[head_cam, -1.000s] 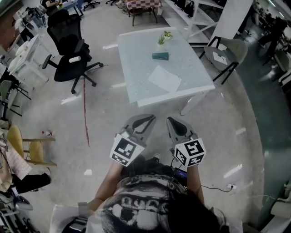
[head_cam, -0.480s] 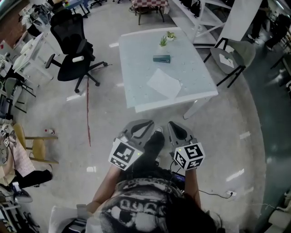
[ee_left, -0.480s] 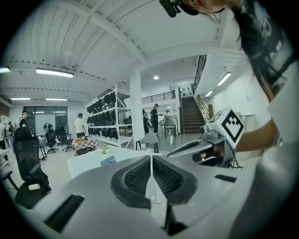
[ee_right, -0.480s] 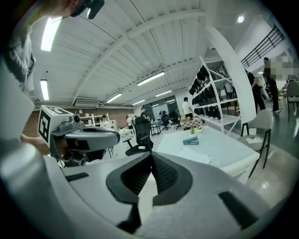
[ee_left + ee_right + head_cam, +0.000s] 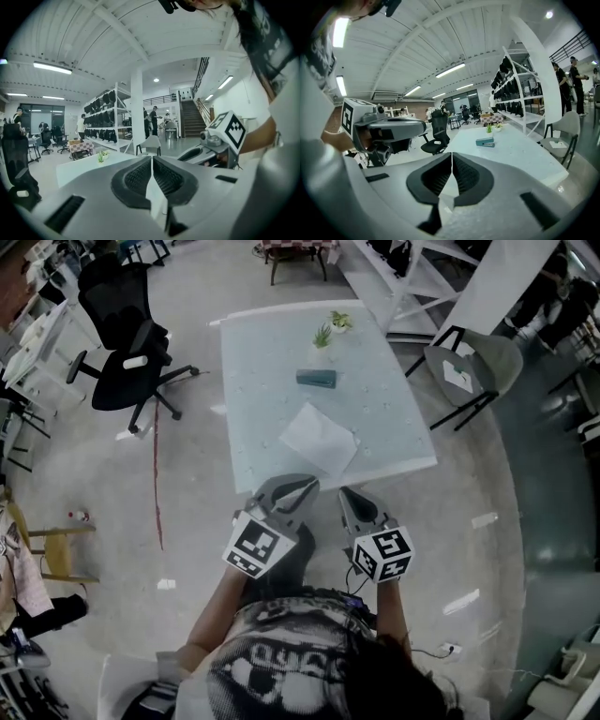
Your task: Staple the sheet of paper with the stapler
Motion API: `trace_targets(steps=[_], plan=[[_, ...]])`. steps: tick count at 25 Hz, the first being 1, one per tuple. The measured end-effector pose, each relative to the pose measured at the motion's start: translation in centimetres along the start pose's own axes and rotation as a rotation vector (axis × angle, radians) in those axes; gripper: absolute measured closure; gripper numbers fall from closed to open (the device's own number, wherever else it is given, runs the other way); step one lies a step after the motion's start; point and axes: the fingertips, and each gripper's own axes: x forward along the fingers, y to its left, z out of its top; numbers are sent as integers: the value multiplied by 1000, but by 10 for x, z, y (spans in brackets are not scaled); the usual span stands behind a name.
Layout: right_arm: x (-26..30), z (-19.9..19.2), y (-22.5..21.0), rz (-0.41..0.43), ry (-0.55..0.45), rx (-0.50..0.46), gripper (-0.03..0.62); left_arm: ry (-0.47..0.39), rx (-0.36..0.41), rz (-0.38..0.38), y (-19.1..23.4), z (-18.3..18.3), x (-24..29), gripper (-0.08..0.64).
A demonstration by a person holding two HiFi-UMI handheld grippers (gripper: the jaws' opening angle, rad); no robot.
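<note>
Step in hand: the approach, nothing stapled yet. Left gripper (image 5: pixel 292 489) & right gripper (image 5: pixel 354 501) sit at the near edge of the table (image 5: pixel 248 362), both w/ jaws closed tight, nothing btwn them. Sheet of paper (image 5: pixel 319 440) lies flat just ahead of them. Stapler (image 5: pixel 316 378) sits further back, apart from the sheet. Next, prob.: reach in, open jaws, one takes the stapler, the other steadies the paper's edge.

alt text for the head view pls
Seen from above, a person holds a left gripper and a right gripper out toward the near edge of a white table. On it lie a sheet of paper nearest, a teal stapler beyond and two small plants at the far end; a black office chair stands to the left.
</note>
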Motion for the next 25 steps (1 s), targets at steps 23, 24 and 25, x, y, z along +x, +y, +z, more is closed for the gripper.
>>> trace_targets(steps=[23, 24, 25], plan=[[177, -28, -120, 90, 338, 2, 502, 66, -104, 75, 140, -17, 98, 551], [181, -30, -124, 94, 351, 1, 494, 66, -108, 81, 141, -18, 98, 550], [185, -33, -128, 99, 363, -1, 487, 68, -109, 89, 142, -18, 99, 549]])
